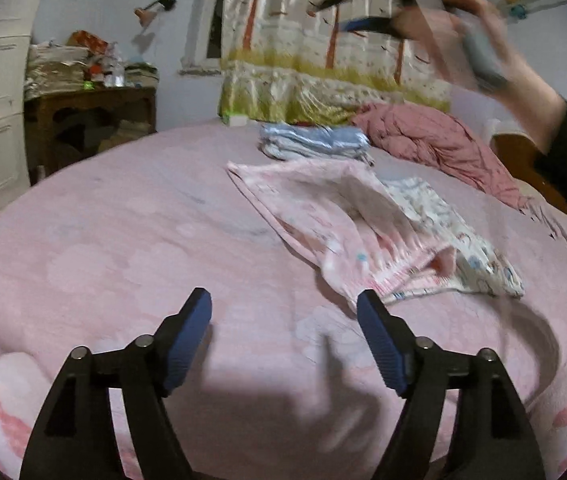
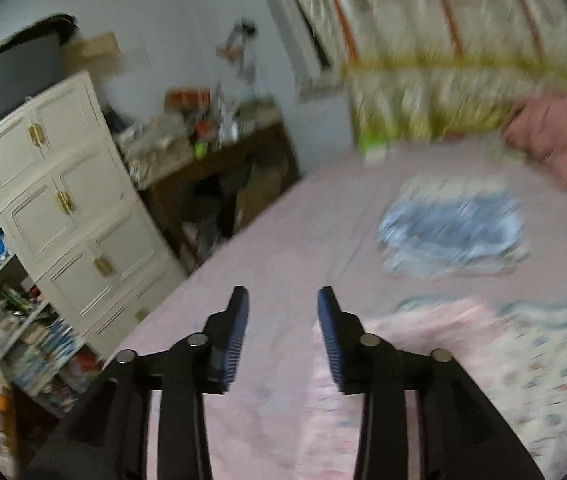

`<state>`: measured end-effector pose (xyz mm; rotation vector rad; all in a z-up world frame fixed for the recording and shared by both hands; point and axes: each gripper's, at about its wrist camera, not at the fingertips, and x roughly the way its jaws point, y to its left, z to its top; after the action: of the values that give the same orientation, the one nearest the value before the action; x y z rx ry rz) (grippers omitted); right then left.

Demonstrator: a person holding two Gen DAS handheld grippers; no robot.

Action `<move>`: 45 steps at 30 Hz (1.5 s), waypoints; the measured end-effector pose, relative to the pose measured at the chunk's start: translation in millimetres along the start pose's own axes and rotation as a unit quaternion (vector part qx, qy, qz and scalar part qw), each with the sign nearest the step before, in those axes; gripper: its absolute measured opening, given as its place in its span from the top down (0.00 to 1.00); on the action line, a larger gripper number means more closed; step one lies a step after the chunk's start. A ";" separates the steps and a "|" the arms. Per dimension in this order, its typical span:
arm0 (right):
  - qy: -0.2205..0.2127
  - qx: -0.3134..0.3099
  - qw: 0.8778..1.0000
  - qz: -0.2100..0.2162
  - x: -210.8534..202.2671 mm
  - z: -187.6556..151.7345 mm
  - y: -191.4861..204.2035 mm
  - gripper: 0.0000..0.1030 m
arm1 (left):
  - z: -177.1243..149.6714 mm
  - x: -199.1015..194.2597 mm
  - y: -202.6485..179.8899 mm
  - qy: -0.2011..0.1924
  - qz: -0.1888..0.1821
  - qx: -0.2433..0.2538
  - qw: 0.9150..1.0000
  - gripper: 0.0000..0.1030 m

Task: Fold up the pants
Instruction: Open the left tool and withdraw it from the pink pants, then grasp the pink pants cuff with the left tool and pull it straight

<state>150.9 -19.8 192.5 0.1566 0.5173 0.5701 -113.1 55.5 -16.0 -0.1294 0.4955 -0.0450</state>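
Note:
Pink patterned pants (image 1: 335,216) lie folded on the pink bed (image 1: 123,248), partly over a white patterned garment (image 1: 463,236). My left gripper (image 1: 283,320) is open and empty, low over the bed just near of the pants' waistband. My right gripper (image 2: 283,316) is open and empty, high above the bed; in the left wrist view it is a blur at the top right (image 1: 367,4), held by a hand. The pants show blurred below it in the right wrist view (image 2: 403,360).
A folded blue-and-white pile (image 1: 315,144) and a crumpled rose quilt (image 1: 435,140) lie at the far side of the bed. A curtain (image 1: 323,40) hangs behind. A dark cluttered table (image 2: 211,160) and a white cabinet (image 2: 67,200) stand left of the bed.

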 end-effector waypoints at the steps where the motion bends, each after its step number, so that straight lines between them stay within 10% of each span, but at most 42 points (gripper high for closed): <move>1: -0.017 -0.005 1.000 -0.009 -21.6 -2.7 -0.9 0.54 | 4.6 -1.5 3.1 -0.003 0.002 0.000 1.000 0.27; 9: -0.137 -0.032 0.984 -0.106 -176.5 -69.2 -8.4 0.43 | 55.1 -18.7 4.7 -0.066 0.013 0.024 0.997 0.16; 16: -0.203 0.001 0.958 -0.201 -232.9 -128.8 -33.3 0.41 | 91.1 15.6 1.3 -0.020 -0.018 0.016 1.000 0.16; 32: 0.055 0.021 0.988 -0.144 -111.6 -262.1 -88.4 0.54 | 35.7 66.4 -3.6 0.061 -0.056 -0.019 0.996 0.53; 45: 0.080 -0.057 0.985 -0.139 -81.5 -278.9 -37.5 0.62 | 23.0 90.0 -29.0 0.072 -0.071 0.008 0.995 0.76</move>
<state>-31.6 -95.7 -23.7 -0.0714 0.6494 0.3388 -23.3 22.7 -34.4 -0.1468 0.6287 -0.1975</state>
